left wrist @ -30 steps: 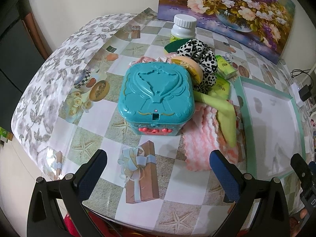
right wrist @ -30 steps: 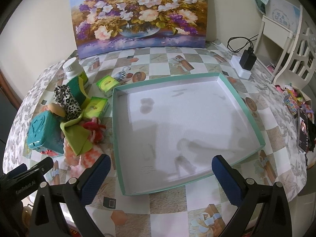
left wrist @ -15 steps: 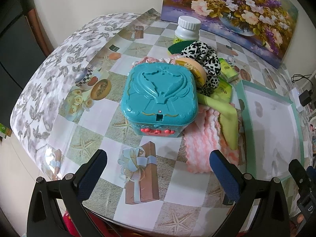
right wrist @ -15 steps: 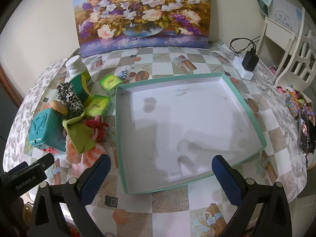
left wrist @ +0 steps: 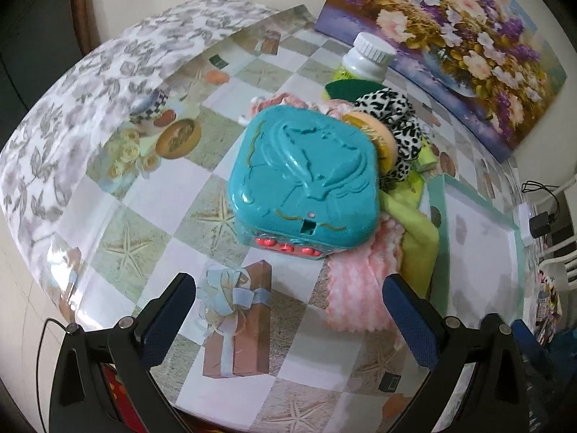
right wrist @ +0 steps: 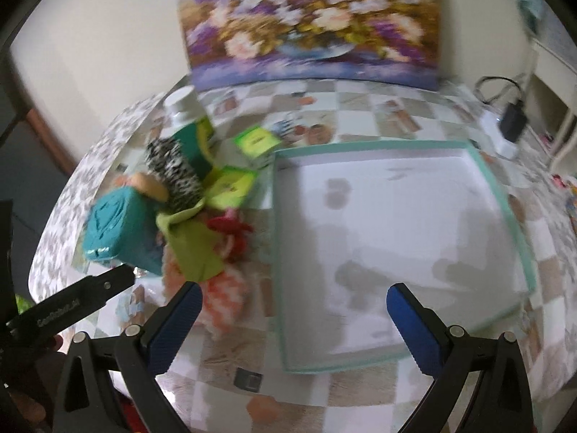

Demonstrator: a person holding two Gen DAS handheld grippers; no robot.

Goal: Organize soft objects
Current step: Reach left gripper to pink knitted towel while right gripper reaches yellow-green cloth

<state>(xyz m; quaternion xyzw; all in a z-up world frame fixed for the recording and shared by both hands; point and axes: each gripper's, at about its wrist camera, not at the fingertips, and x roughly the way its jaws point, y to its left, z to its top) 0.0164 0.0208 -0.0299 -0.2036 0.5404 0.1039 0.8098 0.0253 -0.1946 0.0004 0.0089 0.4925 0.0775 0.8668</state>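
Both the left gripper (left wrist: 288, 301) and right gripper (right wrist: 294, 301) have fingers wide apart, holding nothing. The hard teal box (left wrist: 304, 180) ahead sits on the pink cloth (left wrist: 360, 288); pulling the cloth could tip it.

left black two-finger gripper with blue padded fingers (left wrist: 288, 306) | spread wide, nothing held, hovering above table | right black two-finger gripper with blue pads (right wrist: 294, 310) | likewise spread wide, empty, raised off table | left gripper's black body visible at lower left of right wrist view
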